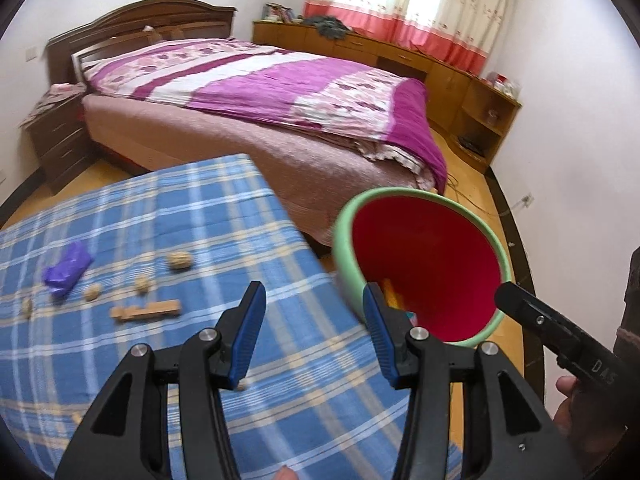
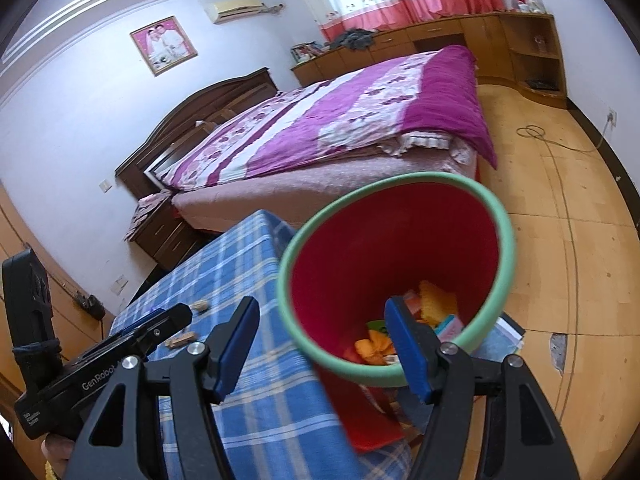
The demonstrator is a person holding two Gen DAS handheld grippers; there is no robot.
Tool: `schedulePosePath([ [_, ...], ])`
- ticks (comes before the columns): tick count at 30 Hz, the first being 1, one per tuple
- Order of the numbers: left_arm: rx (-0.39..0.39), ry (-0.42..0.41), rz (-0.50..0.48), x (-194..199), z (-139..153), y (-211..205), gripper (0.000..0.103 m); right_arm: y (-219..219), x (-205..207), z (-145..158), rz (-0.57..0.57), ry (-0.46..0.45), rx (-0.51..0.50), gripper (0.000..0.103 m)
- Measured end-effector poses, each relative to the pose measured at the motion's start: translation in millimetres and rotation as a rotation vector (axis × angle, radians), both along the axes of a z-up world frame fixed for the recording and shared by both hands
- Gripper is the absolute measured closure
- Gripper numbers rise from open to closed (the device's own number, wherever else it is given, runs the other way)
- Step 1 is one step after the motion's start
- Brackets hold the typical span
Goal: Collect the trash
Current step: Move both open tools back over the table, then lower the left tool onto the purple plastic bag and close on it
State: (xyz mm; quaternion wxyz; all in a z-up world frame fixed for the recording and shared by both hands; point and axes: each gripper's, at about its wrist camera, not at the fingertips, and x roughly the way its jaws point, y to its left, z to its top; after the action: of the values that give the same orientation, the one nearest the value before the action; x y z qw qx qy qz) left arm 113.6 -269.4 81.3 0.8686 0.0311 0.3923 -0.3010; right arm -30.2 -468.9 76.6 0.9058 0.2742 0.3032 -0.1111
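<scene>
Left gripper (image 1: 314, 336) open, empty, over the near table (image 1: 160, 216). Right gripper (image 2: 322, 344) apparently clamping the bin (image 2: 396, 280) rim, right of the table. Purple wrapper (image 1: 66, 270), walnuts (image 1: 180, 260) uncollected far left. Risk: tilted bin slipping, spilling collected scraps.

Your small tan scraps (image 1: 140, 284) on the desk (image 1: 200, 220) smeared by blur, bin's (image 2: 400, 264) lower contents hidden behind your right hand-held gripper (image 2: 324, 344), bin's base cut off by its finger (image 1: 380, 320) in your left view.
</scene>
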Motion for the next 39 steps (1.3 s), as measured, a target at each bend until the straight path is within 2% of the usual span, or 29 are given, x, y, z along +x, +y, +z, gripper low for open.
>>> schedulePosePath([
  [11,-0.008,-0.02,0.117,15,17,76,0.052,59,30,16,0.091,-0.015,-0.02,0.034],
  [23,0.048,-0.052,0.244,42,22,140,0.052,118,78,29,0.202,-0.016,-0.057,0.034],
  [30,0.091,-0.034,0.313,72,7,169,0.052,137,109,23,0.235,0.0,-0.049,0.034],
  [39,0.121,0.017,0.339,109,-27,181,0.052,156,145,6,0.265,0.036,-0.056,0.034],
])
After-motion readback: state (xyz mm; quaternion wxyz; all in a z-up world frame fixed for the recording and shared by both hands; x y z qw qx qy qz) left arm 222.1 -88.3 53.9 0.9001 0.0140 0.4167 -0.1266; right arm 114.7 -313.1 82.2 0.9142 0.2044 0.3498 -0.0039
